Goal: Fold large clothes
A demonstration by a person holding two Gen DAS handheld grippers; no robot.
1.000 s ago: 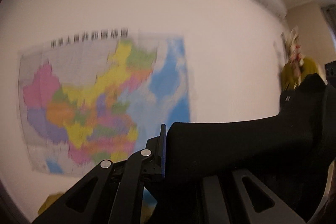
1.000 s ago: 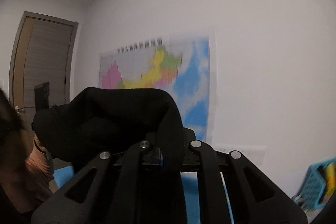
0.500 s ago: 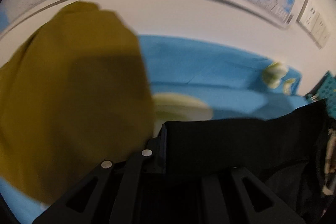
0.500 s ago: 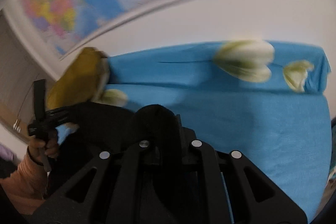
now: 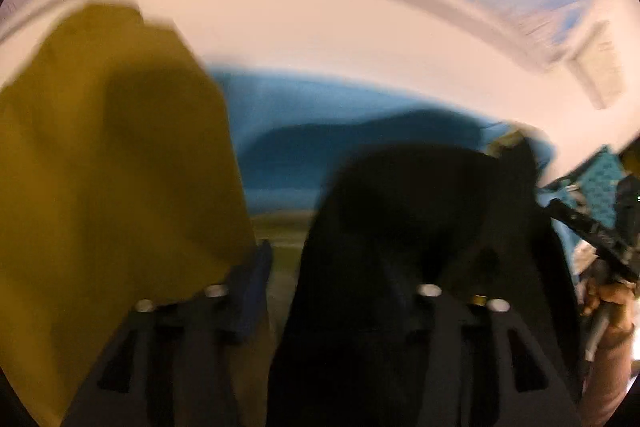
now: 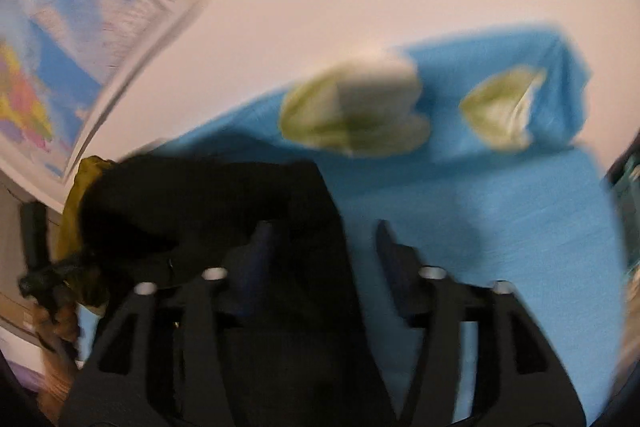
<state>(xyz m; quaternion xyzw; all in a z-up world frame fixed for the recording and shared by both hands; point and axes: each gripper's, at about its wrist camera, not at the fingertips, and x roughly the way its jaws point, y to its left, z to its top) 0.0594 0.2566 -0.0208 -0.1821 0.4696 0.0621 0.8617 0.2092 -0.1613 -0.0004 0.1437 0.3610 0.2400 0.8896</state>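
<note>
1. Plainly both grippers are letting go: the left gripper (image 5: 340, 267) has its jaws apart, just opened, and the black garment (image 5: 420, 227) lies slack over the right-hand finger instead of being pinched; no pad presses on it that I can see.
2. Likewise the right gripper (image 6: 324, 247) has jaws that have just spread; the garment (image 6: 224, 203) drapes over the left finger and down through the gap, loose, with bare sheet showing beside the right finger.
3. My reading is that the cloth was carried out over the bed and is being dropped there to lie flat for folding; both ends freed together would let it land evenly, though blur hides how it is settling.
4. Left of the garment sits a mustard cloth (image 5: 112, 167), close against the left gripper's left finger; whether it touches I cannot tell.
5. A hand (image 6: 60, 323) grips the other tool's handle at the left edge of the right view.
6. Beneath is a bed with a blue sheet (image 6: 500, 227) printed with pale green flowers (image 6: 352, 111); it looks smooth and mostly bare to the right.
7. Behind runs a white wall (image 5: 340, 27) with a coloured map (image 6: 44, 39); a teal basket (image 5: 604, 187) stands at the far right of the left view.
</note>
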